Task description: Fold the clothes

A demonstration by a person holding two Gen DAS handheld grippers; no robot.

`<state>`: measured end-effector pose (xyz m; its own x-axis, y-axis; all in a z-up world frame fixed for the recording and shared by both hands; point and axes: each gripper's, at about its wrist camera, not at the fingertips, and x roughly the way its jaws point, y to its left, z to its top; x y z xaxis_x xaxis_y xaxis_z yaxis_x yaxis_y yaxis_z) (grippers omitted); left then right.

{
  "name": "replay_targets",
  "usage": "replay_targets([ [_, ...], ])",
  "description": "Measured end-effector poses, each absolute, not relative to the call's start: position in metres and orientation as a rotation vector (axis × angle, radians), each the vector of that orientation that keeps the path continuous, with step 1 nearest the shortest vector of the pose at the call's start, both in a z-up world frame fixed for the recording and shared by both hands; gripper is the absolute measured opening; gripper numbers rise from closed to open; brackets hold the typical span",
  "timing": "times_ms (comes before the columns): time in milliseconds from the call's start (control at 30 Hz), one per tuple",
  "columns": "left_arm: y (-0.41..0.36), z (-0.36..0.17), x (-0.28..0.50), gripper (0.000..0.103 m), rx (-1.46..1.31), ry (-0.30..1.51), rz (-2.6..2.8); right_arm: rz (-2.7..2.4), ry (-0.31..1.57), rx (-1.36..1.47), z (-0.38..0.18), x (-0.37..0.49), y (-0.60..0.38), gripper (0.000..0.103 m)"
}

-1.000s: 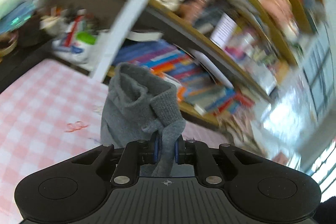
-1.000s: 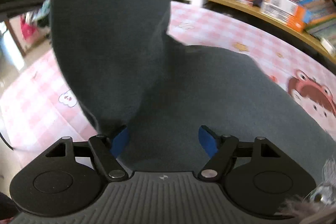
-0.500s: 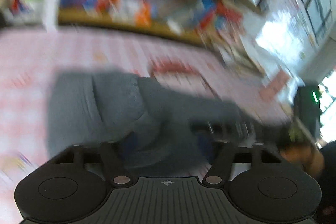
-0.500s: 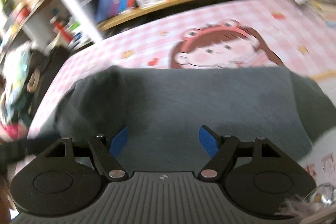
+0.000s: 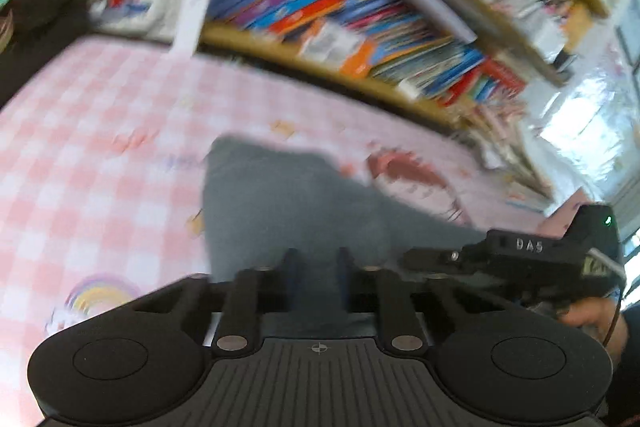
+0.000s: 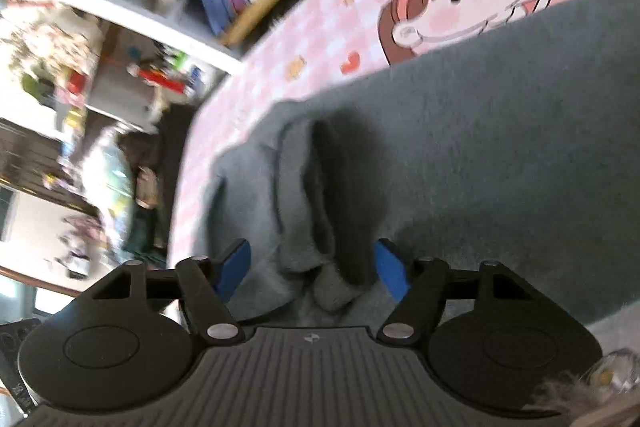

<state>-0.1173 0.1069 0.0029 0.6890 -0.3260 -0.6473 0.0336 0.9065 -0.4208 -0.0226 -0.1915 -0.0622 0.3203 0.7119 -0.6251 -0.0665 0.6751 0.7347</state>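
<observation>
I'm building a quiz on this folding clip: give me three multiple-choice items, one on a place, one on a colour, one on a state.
1. Where does the grey garment lie?
A. on the bookshelf
B. on the pink checked cloth
C. on the floor

2. What colour are the right tool pads?
A. blue
B. red
C. yellow

3. What sits between the right tool's jaws?
A. a book
B. nothing
C. a bunched fold of the garment

Answers: 1 B, cloth shows around it; 2 A, both pads are blue; 3 C, the fold lies between the closing jaws.

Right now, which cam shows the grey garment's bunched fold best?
Right wrist view: the bunched fold is sharp and close, sitting between the closing right claw pads. Left wrist view is motion-blurred; the grey garment shows only as a flat patch, no fold detail.
</observation>
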Motion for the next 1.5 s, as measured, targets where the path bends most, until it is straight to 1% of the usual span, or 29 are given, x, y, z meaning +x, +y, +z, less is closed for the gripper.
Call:
replay_targets([
  [33, 0.11, -0.005, -0.117, 0.007, -0.392, 0.816, -0.209, 0.558, 1.16, 0.656, -0.065, -0.02, -0.185, 0.057],
  [100, 0.112, -0.023, -0.116, 0.0, -0.377, 0.873, -0.205, 0.553, 1.181, 0.623, -0.07, -0.02, -0.176, 0.055],
  [167, 0.115, -0.036, -0.112, 0.001, -0.405, 0.897, -0.216, 0.564, 1.168, 0.566, -0.067, -0.021, -0.168, 0.046],
  [200, 0.116, -0.037, -0.11, 0.001, -0.42, 0.899, -0.217, 0.585, 1.163, 0.558, -0.067, -0.022, -0.167, 0.025],
  [233, 0.115, -0.038, -0.107, 0.001, -0.43, 0.901, -0.219, 0.603, 1.156, 0.551, -0.066, -0.023, -0.166, 0.024],
  [267, 0.112, -0.035, -0.104, 0.001, -0.413, 0.903, -0.223, 0.609, 1.136, 0.548, -0.061, -0.025, -0.167, 0.015],
  [300, 0.109, -0.033, -0.102, 0.001, -0.39, 0.904, -0.227, 0.636, 1.093, 0.551, -0.053, -0.03, -0.17, 0.013],
  [367, 0.104, -0.028, -0.102, 0.001, -0.371, 0.892, -0.245, 0.682, 1.008, 0.552, -0.04, -0.038, -0.175, 0.012],
  [433, 0.103, -0.031, -0.102, 0.001, -0.371, 0.898, -0.259, 0.654, 0.979, 0.525, -0.032, -0.045, -0.176, 0.012],
  [500, 0.101, -0.035, -0.1, 0.001, -0.371, 0.91, -0.269, 0.589, 1.03, 0.498, -0.044, -0.042, -0.174, 0.012],
  [567, 0.104, -0.035, -0.101, 0.001, -0.388, 0.909, -0.278, 0.545, 1.091, 0.472, -0.063, -0.036, -0.172, 0.015],
  [700, 0.112, -0.022, -0.106, 0.001, -0.424, 0.865, -0.281, 0.554, 1.09, 0.538, -0.069, -0.035, -0.181, 0.017],
  [833, 0.115, -0.003, -0.108, 0.001, -0.433, 0.776, -0.302, 0.543, 1.088, 0.551, -0.072, -0.037, -0.181, 0.02],
  [900, 0.114, -0.004, -0.104, 0.001, -0.408, 0.794, -0.288, 0.531, 1.086, 0.548, -0.068, -0.035, -0.178, 0.024],
  [967, 0.118, -0.013, -0.102, 0.001, -0.417, 0.829, -0.264, 0.524, 1.066, 0.54, -0.063, -0.035, -0.178, 0.034],
  [1000, 0.121, -0.018, -0.102, 0.001, -0.437, 0.838, -0.261, 0.521, 1.047, 0.538, -0.06, -0.036, -0.179, 0.034],
  [1100, 0.128, -0.023, -0.104, 0.001, -0.485, 0.843, -0.272, 0.508, 0.989, 0.533, -0.053, -0.037, -0.184, 0.033],
  [1133, 0.128, -0.024, -0.103, 0.001, -0.483, 0.847, -0.277, 0.492, 0.993, 0.515, -0.054, -0.036, -0.184, 0.029],
  [1167, 0.127, -0.025, -0.103, 0.001, -0.483, 0.851, -0.28, 0.478, 0.999, 0.499, -0.056, -0.035, -0.183, 0.021],
  [1233, 0.126, -0.026, -0.102, 0.001, -0.481, 0.856, -0.285, 0.463, 1.031, 0.499, -0.065, -0.033, -0.183, 0.018],
  [1433, 0.126, -0.025, -0.103, 0.001, -0.479, 0.862, -0.291, 0.453, 1.047, 0.51, -0.07, -0.031, -0.186, 0.018],
  [1500, 0.124, -0.02, -0.104, 0.002, -0.465, 0.857, -0.287, 0.453, 1.038, 0.51, -0.067, -0.033, -0.186, 0.02],
])
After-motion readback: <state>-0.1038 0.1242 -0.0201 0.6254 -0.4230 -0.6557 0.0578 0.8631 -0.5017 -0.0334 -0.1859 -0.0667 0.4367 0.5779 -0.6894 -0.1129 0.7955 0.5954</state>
